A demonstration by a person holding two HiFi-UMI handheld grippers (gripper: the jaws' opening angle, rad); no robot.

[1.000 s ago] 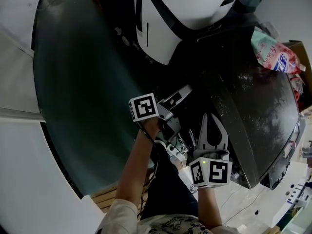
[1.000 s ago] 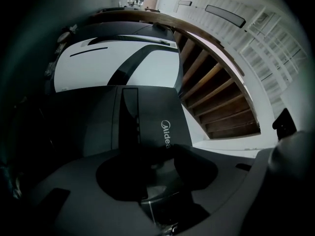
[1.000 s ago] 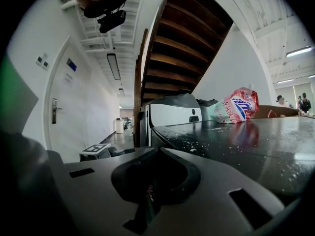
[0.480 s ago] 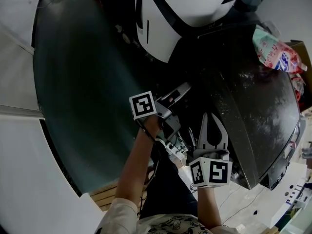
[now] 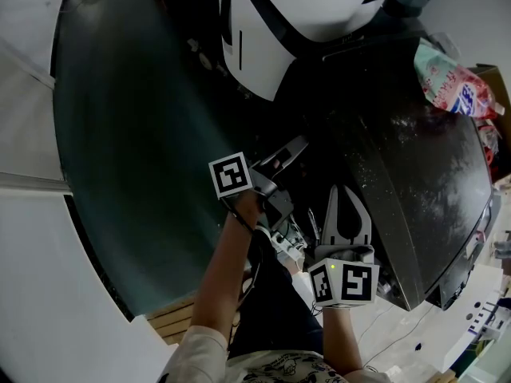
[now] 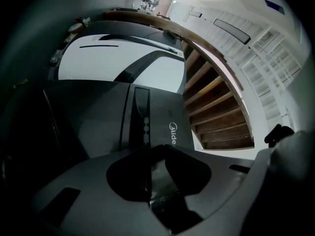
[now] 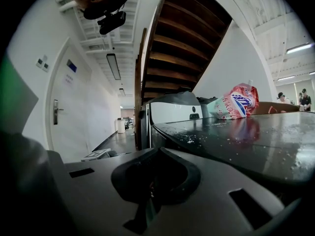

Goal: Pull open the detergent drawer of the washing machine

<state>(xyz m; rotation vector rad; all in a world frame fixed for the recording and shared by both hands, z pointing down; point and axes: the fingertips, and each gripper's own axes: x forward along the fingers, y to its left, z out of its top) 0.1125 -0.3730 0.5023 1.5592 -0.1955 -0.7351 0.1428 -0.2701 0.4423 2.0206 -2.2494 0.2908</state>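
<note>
The dark washing machine (image 5: 415,174) fills the right of the head view, and its front with a logo (image 6: 98,112) faces the left gripper view. My left gripper (image 5: 291,148) reaches up and right to the machine's front corner. Its jaws (image 6: 151,154) are closing, and a thin glossy edge of the detergent drawer (image 6: 160,173) stands between them. The drawer's outline is too dark to make out in the head view. My right gripper (image 5: 345,190) is shut and holds nothing. It hangs beside the machine's front edge and looks along the lid (image 7: 158,150).
A white appliance (image 5: 287,30) stands beyond the dark machine. A pink detergent bag (image 5: 447,86) lies on the speckled lid (image 7: 236,102). A wooden staircase (image 7: 182,48) rises behind. A white door (image 7: 69,107) is at the left. The person's forearm (image 5: 215,278) is below the left gripper.
The left gripper's marker cube has tipped slightly and its jaws have drawn closer together. The right gripper has kept still.
</note>
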